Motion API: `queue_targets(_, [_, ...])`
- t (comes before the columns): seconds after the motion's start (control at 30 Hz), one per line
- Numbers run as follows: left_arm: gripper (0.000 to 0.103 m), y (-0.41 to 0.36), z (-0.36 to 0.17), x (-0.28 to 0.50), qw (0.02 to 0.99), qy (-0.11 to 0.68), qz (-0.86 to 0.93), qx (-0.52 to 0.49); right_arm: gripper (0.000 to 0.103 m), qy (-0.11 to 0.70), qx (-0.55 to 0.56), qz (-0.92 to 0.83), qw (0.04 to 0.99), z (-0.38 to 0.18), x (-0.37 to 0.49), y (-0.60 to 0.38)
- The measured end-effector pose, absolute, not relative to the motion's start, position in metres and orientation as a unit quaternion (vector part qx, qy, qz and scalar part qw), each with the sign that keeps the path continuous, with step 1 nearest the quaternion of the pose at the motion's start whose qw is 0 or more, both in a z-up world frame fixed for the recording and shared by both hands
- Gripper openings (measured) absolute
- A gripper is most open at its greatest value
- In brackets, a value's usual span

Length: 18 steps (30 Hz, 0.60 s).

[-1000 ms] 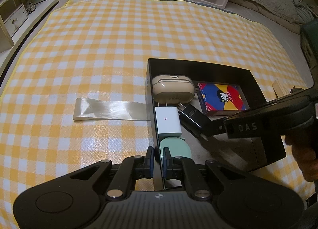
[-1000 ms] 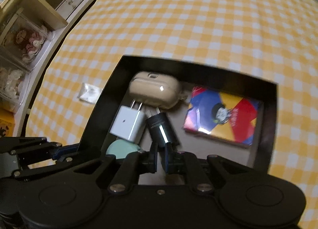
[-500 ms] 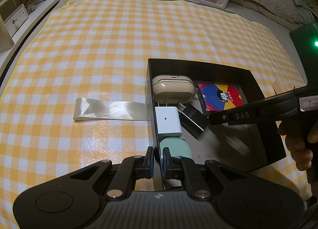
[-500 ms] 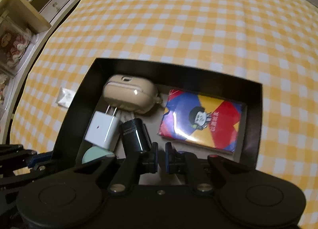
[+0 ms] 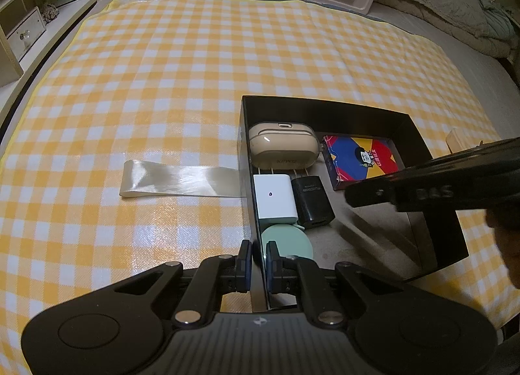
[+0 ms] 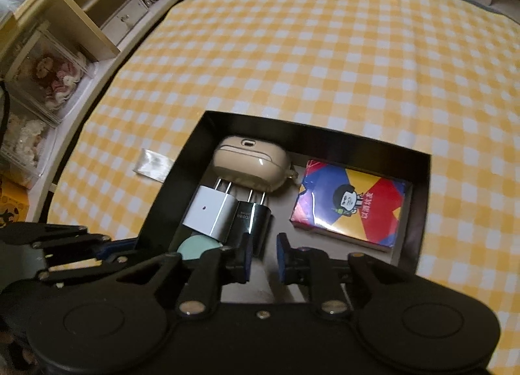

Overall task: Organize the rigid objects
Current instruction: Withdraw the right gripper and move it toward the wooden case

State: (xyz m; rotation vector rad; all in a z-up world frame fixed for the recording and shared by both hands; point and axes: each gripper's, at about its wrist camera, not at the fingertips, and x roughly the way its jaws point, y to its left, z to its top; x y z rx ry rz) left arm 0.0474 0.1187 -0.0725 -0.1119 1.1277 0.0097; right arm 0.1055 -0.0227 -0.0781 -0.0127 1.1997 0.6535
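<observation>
Black box (image 5: 325, 105) on yellow checked cloth (image 5: 162, 82), glossy black charger (image 6: 252, 220) beside white charger (image 6: 211, 212), prongs toward beige case (image 6: 250, 163), left gripper (image 5: 258, 261) clamped on box wall, right gripper (image 6: 263, 259) parted, empty

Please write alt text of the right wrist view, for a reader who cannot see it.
The open right gripper hovers over a black box on a yellow checked cloth. In the box lie a beige case, a white charger, a black charger, a green disc and a colourful card pack.
</observation>
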Motion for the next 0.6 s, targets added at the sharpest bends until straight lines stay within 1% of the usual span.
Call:
queue_targets(0.03, [0.009, 0.119, -0.073, 0.047, 0.844, 0.534, 0.005, -0.052, 0.026, 0.549, -0.008, 0.303, 0.779, -0.074, 0.104, -0.025])
queue_targets(0.07, [0.009, 0.119, -0.073, 0.047, 0.844, 0.534, 0.005, -0.052, 0.027, 0.544, -0.013, 0.303, 0.783, -0.071, 0.102, -0.029])
queue_targets(0.1, [0.009, 0.119, -0.073, 0.047, 0.844, 0.534, 0.005, -0.053, 0.034, 0.537, -0.016, 0.303, 0.787, -0.067, 0.1, -0.032])
queue_targets(0.13, [0.009, 0.119, -0.073, 0.047, 0.844, 0.534, 0.005, -0.053, 0.042, 0.531, -0.02, 0.303, 0.791, -0.062, 0.098, -0.036])
queue_targets(0.2, [0.009, 0.119, -0.073, 0.047, 0.843, 0.535, 0.006, -0.055, 0.05, 0.519, -0.024, 0.305, 0.798, -0.054, 0.093, -0.043])
queue_targets(0.27, [0.009, 0.122, -0.074, 0.048, 0.842, 0.536, 0.007, -0.061, 0.052, 0.509, -0.027, 0.307, 0.803, -0.047, 0.089, -0.05])
queue_targets(0.33, [0.009, 0.123, -0.074, 0.047, 0.842, 0.536, 0.008, -0.061, 0.061, 0.502, -0.027, 0.306, 0.808, -0.042, 0.086, -0.055])
queue_targets(0.37, [0.008, 0.122, -0.074, 0.048, 0.842, 0.536, 0.009, -0.059, 0.062, 0.498, -0.027, 0.306, 0.811, -0.04, 0.084, -0.057])
queue_targets(0.43, [0.008, 0.121, -0.074, 0.048, 0.843, 0.536, 0.011, -0.052, 0.072, 0.493, -0.025, 0.307, 0.814, -0.036, 0.08, -0.061])
queue_targets(0.53, [0.007, 0.119, -0.075, 0.049, 0.842, 0.537, 0.016, -0.048, 0.078, 0.486, -0.026, 0.308, 0.818, -0.031, 0.073, -0.066])
queue_targets(0.6, [0.007, 0.118, -0.075, 0.049, 0.842, 0.537, 0.019, -0.045, 0.079, 0.481, -0.027, 0.309, 0.82, -0.028, 0.069, -0.069])
